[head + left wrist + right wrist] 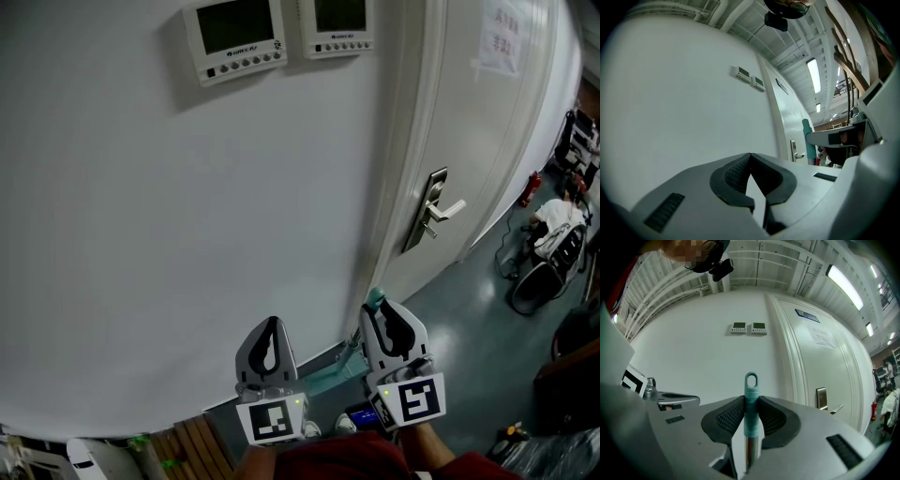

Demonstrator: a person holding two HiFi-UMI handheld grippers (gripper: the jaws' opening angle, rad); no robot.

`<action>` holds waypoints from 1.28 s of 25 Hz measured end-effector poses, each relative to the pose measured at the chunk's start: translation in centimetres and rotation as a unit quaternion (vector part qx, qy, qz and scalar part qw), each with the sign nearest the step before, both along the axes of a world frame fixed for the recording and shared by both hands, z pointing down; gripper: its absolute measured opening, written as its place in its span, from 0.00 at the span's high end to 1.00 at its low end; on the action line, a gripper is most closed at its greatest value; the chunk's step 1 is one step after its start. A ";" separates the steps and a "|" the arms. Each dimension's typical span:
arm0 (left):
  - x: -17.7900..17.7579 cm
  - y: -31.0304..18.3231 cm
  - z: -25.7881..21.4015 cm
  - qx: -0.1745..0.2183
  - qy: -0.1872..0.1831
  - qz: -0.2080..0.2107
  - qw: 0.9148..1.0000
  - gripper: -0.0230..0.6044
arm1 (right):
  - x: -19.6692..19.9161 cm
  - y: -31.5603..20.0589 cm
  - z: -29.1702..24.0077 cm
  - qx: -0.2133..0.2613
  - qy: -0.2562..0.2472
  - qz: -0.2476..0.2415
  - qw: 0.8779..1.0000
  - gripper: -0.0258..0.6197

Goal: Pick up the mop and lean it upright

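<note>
The right gripper clamps the mop handle between its pads, just below the handle's teal hanging loop. The shaft stands upright just left of the door, in front of the white wall. The left gripper, farther left of the door, has its jaws closed together on nothing.

Office-type building interior, corridor-like. White wall with 2 control panels; panelled door with lever handle, posted notice; glossy grey floor; fire extinguisher; open beamed ceiling, strip lights; seated person.
</note>
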State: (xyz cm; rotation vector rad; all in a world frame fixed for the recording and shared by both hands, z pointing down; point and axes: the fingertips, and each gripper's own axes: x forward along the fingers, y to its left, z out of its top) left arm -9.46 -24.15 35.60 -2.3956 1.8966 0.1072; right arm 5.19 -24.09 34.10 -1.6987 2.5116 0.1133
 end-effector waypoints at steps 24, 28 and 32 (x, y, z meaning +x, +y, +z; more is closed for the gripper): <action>0.2 0.7 -0.1 0.006 -0.001 0.001 1.000 0.94 | 0.4 0.4 0.9 -0.001 -0.005 0.007 1.000 0.79; 0.2 0.6 0.1 0.005 -0.005 0.001 1.000 0.94 | 0.2 0.1 2.1 -0.017 0.006 0.011 1.000 0.79; 0.3 0.5 0.4 0.002 -0.006 0.001 1.000 0.94 | 0.0 -0.3 3.2 -0.025 0.006 0.007 1.000 0.79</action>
